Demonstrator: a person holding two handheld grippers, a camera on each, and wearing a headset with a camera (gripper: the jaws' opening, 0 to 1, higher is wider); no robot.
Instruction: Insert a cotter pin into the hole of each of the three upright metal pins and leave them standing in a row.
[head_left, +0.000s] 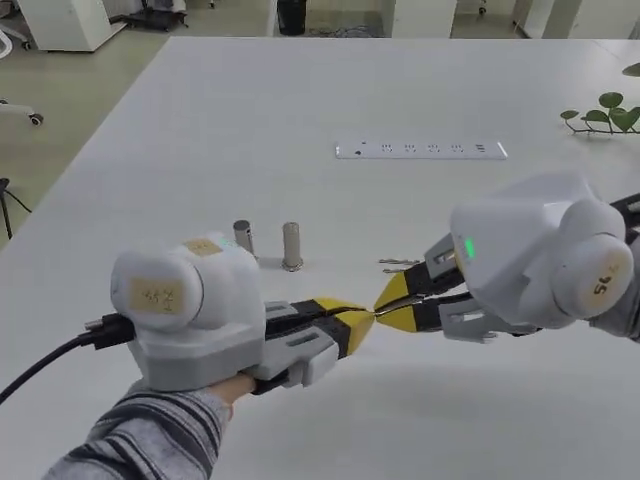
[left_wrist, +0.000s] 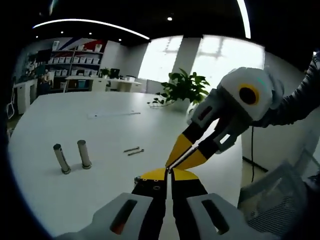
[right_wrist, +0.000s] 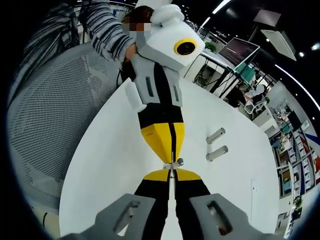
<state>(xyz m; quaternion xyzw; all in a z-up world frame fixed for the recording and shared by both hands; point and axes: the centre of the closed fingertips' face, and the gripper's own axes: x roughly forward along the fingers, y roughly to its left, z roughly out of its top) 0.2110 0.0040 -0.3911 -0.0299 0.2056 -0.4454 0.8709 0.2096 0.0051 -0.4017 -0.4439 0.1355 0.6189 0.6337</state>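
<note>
Sleeve (head_left: 150, 440): striped grey knit, lower left corner of the head view.
Left gripper (head_left: 358, 320): smooth white moulded shell with black fingers capped in yellow wedges, pointing right. The fingers are pressed together on the held metal pin (right_wrist: 180, 161), a small grey cylinder whose round end pokes out beside the tips.
Standing metal pins (head_left: 291, 246): two dull steel cylinders with flared bases, upright side by side just above the left gripper, left of centre.
Desk (head_left: 300, 120): flat, matt, pale grey.
Right gripper (head_left: 392, 303): same white shell and yellow wedge tips, pointing left, tip to tip with the left gripper at centre. Its fingers are closed on a thin bright sliver that looks like a cotter pin (right_wrist: 171, 169).
Loose cotter pins (head_left: 400, 263): two thin wire pieces lying flat, just above the meeting tips.
Power strip (head_left: 420, 150): long white bar, upper centre-right.
Plant (head_left: 605, 112): round green leaves, upper right edge.
</note>
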